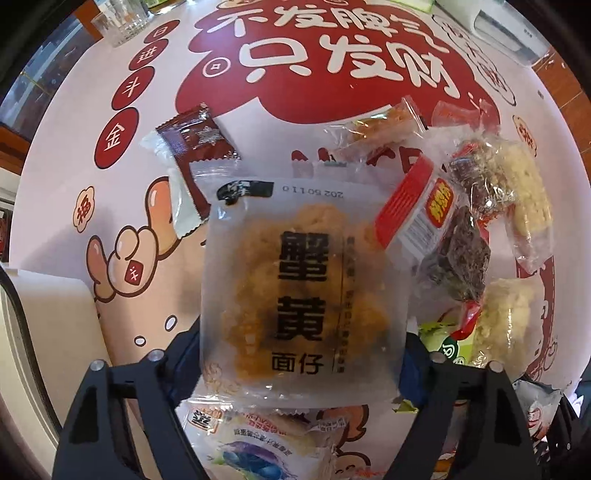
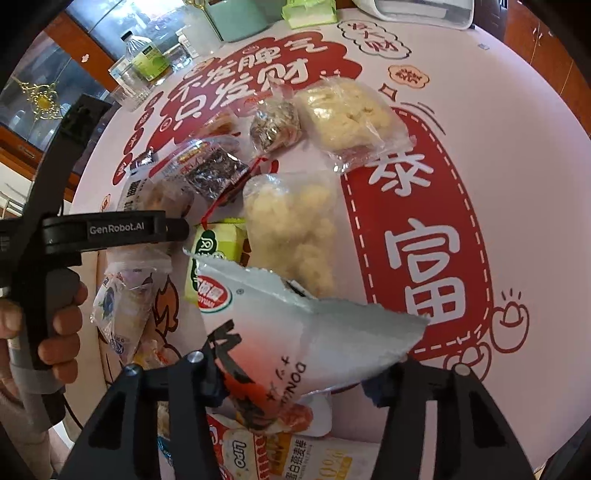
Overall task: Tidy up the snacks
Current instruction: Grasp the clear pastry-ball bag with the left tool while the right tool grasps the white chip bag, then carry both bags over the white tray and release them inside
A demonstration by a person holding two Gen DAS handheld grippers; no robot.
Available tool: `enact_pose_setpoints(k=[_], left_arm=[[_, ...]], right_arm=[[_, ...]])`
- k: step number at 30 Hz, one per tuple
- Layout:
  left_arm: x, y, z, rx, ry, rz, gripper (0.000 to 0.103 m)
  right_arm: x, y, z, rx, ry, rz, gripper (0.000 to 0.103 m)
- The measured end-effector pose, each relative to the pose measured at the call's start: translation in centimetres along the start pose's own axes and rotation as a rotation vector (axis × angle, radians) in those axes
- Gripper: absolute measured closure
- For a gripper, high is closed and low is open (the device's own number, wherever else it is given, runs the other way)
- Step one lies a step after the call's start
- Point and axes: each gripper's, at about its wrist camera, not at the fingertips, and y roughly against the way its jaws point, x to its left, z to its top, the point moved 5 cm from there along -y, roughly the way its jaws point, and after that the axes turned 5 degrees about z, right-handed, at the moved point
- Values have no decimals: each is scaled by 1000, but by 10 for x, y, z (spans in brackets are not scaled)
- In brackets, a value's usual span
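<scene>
My left gripper [image 1: 301, 354] is shut on a frosted packet of crab-roe noodle snack [image 1: 303, 291] with black characters, held above the table. It also shows in the right wrist view [image 2: 147, 192], with the left gripper [image 2: 177, 229] seen from the side. My right gripper [image 2: 303, 369] is shut on a white-and-red snack pouch [image 2: 295, 347] with a serrated silver edge. Loose snacks lie in a heap: a dark brown sachet [image 1: 192, 144], a red-labelled dark bar [image 1: 439, 236], pale puffed-rice packs [image 2: 291, 225], [image 2: 351, 118] and a green packet [image 2: 218, 254].
The round table [image 2: 517, 147] has a pink and red printed cover. Glasses [image 2: 129, 85], a bottle [image 2: 146, 55] and a mint container [image 2: 240, 18] stand at its far edge. A white appliance [image 1: 509, 26] sits at the back. More packets [image 2: 122, 306], [image 2: 295, 458] lie near me.
</scene>
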Motion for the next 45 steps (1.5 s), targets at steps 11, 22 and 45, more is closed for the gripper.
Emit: enact_pose_setpoints(k=[11,22,45], left_arm=[[15,39,-36,-66,32,-56,26],[40,146,-77,-238,1,-129,26],[213,182,-187,-361,225,86,23]], right_arm=[[17,35,2,-76,31,-1,50],[54,85,-5,-169,90,-19,50],[252,107,-24,-96,399,188,49]])
